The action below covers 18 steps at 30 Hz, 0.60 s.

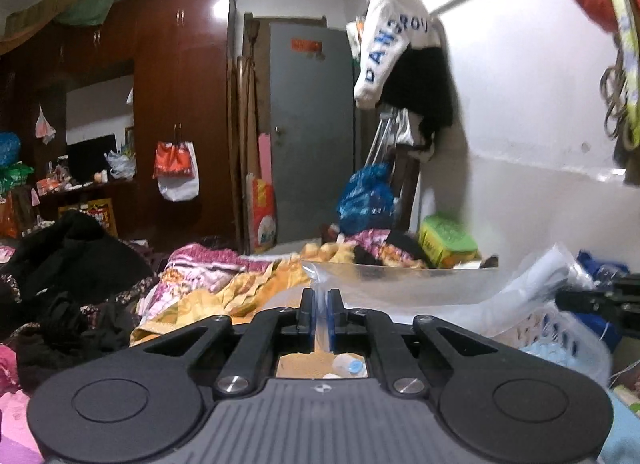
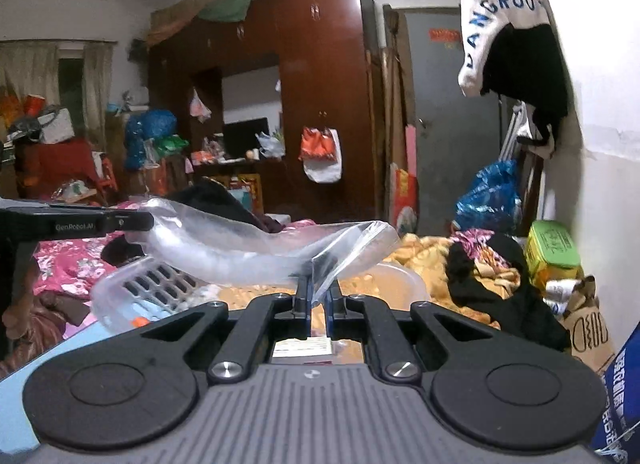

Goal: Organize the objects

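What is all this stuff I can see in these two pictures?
clear plastic bag: one, see-through, stretched between both grippers above the bed
white slotted plastic basket: one, white, below the bag
flowered quilt: one, pink and orange, on the bed
dark brown wooden wardrobe: one, far wall
grey door: one, beside the wardrobe
white lettered garment: one, hanging high on the wall
blue plastic sack: one, by the door
green box: one, against the white wall
left hand-held gripper: black, shut on the bag
right hand-held gripper: black, shut on the bag
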Each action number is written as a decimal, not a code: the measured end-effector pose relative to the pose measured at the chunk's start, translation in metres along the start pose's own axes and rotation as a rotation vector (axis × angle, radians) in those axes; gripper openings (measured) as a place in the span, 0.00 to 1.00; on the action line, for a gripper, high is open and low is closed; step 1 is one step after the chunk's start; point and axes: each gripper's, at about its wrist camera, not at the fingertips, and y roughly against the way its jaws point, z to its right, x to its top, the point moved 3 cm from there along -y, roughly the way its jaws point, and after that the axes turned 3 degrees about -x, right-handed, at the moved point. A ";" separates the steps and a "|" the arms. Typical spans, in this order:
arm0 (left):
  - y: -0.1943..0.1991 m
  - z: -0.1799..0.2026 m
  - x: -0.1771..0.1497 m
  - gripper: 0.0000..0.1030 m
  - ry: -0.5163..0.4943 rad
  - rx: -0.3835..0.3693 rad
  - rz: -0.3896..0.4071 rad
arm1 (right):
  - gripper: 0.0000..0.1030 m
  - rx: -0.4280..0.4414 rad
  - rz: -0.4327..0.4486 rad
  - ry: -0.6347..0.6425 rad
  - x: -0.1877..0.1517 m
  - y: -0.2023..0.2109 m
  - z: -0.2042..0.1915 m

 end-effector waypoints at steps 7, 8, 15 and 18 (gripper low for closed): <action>0.024 -0.003 -0.004 0.63 -0.017 0.050 0.067 | 0.93 -0.042 0.044 -0.038 0.001 0.038 0.009; 0.036 -0.002 -0.007 0.63 -0.015 0.041 0.075 | 0.95 -0.049 0.046 -0.037 0.001 0.043 0.008; 0.118 0.018 -0.065 0.74 -0.093 -0.094 0.142 | 1.00 0.020 0.067 -0.046 -0.047 0.105 0.000; 0.132 0.019 -0.099 0.74 -0.080 -0.132 0.125 | 1.00 0.050 0.064 -0.057 -0.068 0.112 -0.005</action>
